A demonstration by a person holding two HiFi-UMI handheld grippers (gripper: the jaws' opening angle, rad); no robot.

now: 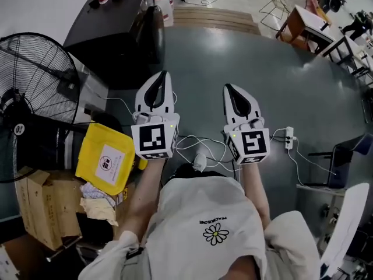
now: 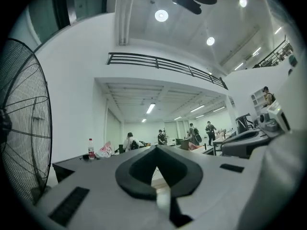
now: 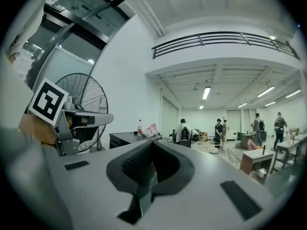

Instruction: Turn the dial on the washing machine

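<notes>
Left gripper [image 1: 165, 74] and right gripper [image 1: 227, 88], both white, side by side, empty.
Black padded fingers [image 2: 130, 177] of each pressed tip to tip; black wire-cage fan [image 1: 29, 98] left of the left fingers; washing-machine dial: cannot tell where.

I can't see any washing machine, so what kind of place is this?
Probably a big open office or workshop hall, not a laundry room. It has a large standing fan, a black counter, people gathered far off, and an upstairs balcony railing.
</notes>
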